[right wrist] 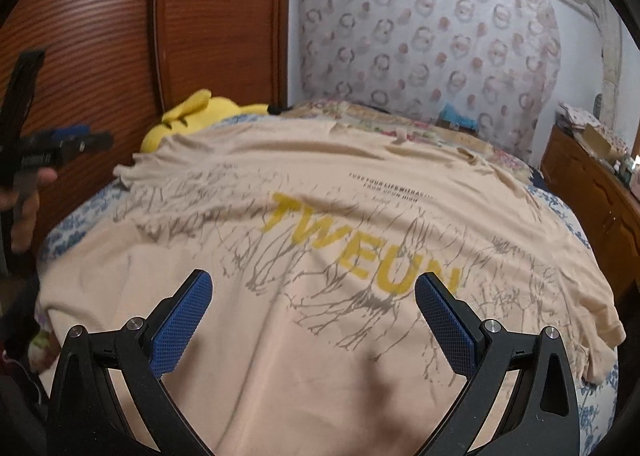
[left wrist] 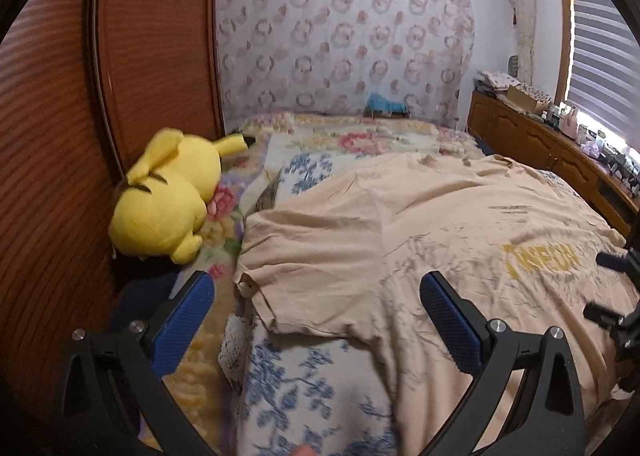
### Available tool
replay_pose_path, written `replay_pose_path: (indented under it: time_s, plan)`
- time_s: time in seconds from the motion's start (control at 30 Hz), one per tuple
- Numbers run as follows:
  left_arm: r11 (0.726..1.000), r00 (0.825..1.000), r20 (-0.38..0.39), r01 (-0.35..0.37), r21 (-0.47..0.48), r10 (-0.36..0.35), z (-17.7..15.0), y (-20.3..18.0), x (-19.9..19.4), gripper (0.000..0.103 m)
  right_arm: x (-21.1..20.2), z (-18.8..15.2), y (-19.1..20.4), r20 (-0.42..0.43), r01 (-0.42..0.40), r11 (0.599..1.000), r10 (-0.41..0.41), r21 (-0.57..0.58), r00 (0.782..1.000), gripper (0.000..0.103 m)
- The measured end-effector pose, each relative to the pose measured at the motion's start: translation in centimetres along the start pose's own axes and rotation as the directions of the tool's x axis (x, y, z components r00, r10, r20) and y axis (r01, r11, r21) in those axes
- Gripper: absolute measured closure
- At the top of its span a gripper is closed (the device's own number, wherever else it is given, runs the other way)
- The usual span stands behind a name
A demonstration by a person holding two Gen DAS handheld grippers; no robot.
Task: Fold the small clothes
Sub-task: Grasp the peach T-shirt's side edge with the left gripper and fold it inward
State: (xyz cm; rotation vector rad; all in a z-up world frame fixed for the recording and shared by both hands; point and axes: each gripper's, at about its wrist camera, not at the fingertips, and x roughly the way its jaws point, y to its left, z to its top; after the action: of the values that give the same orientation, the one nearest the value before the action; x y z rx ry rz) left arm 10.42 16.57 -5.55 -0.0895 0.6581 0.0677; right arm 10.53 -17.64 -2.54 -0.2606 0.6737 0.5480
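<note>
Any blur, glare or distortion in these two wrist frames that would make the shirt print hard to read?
Left wrist view: the yellow print on the beige T-shirt is smeared and illegible; the window blind glares bright; the wardrobe edge bows from fisheye. Right wrist view: the print reads TWEUN, slightly soft; the small black text is too blurred to read.

The spread-out beige cotton T-shirt (right wrist: pixel 320 256) bears large yellow letters "TWEUN"; the small dark lines above them are too blurred to read

A T-shirt (right wrist: pixel 320 256) lies spread on the bed (left wrist: pixel 304 384), with a plush toy (left wrist: pixel 168 200) at its left beside the wardrobe (left wrist: pixel 60 136).
</note>
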Motion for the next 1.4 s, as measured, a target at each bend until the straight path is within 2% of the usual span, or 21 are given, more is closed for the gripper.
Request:
replay_pose_path:
  time_s: [0.17,0.27,0.4,0.47,0.53,0.57,0.6,0.67,0.77,0.83,0.93,1.1,1.2,1.33,1.4]
  plan:
    - [0.999,0.995,-0.092,0.043,-0.033,-0.046,0.5,2.2,2.9,0.009,0.6,-0.1,-0.2,-0.032,-0.008,1.000,0.008,0.006,0.999,0.000]
    - [0.996,0.984,-0.163,0.065,-0.061,-0.075,0.8,3.3,5.3,0.021,0.8,-0.2,-0.1,-0.035,-0.005,1.000,0.005,0.002,0.999,0.000]
    - [0.990,0.965,-0.243,0.074,-0.117,-0.100,0.8,4.5,8.1,0.028,0.6,-0.2,-0.1,-0.021,-0.001,1.000,0.001,0.000,1.000,0.000]
    - [0.987,0.956,-0.270,0.078,-0.142,-0.114,0.6,4.7,8.6,0.042,0.6,-0.3,-0.1,-0.013,-0.001,1.000,0.001,0.007,1.000,0.000]
    - [0.985,0.952,-0.281,0.085,-0.149,-0.124,0.4,4.6,8.6,0.047,0.5,-0.4,-0.2,-0.006,-0.001,1.000,0.001,0.013,1.000,0.000]
    - [0.986,0.952,-0.284,0.081,-0.143,-0.119,0.3,4.4,8.6,0.054,0.5,-0.4,-0.2,-0.004,-0.003,1.000,0.003,0.015,1.000,0.000]
    - [0.990,0.951,-0.291,0.066,-0.125,-0.100,0.2,4.2,8.4,0.058,0.5,-0.4,-0.2,-0.006,-0.003,1.000,0.003,0.015,1.000,0.000]
    - [0.996,0.951,-0.302,0.040,-0.083,-0.064,0.2,3.8,8.3,0.077,0.5,-0.4,-0.2,-0.008,-0.001,1.000,0.001,0.015,1.000,0.000]
    - [1.000,0.955,-0.296,0.005,-0.018,-0.010,0.6,3.5,8.1,0.095,0.5,-0.4,-0.3,-0.006,-0.001,1.000,0.001,0.015,1.000,0.000]
    - [1.000,0.958,-0.288,0.011,0.027,-0.003,0.8,2.9,7.5,0.100,0.4,-0.3,-0.3,-0.006,0.000,1.000,0.000,0.017,1.000,0.000]
    - [0.997,0.967,-0.254,0.018,0.071,0.001,1.9,1.9,6.3,0.102,0.4,-0.3,-0.3,-0.003,0.001,1.000,-0.001,0.020,1.000,0.000]
    - [0.989,0.977,-0.203,0.089,0.120,-0.064,4.8,-1.5,4.6,0.102,0.4,-0.4,-0.3,0.000,0.002,1.000,-0.002,0.021,1.000,0.000]
    - [0.979,0.974,-0.197,0.145,0.144,-0.115,6.5,-4.1,4.2,0.102,0.4,-0.5,-0.4,-0.001,0.002,1.000,-0.002,0.022,1.000,0.000]
    - [0.949,0.962,-0.208,0.223,0.223,-0.177,7.8,-9.0,3.6,0.101,0.4,-0.5,-0.4,0.001,0.004,1.000,-0.004,0.023,1.000,0.000]
    - [0.935,0.959,-0.207,0.245,0.256,-0.194,8.0,-10.9,2.9,0.096,0.4,-0.5,-0.4,0.002,0.003,1.000,-0.003,0.024,1.000,0.000]
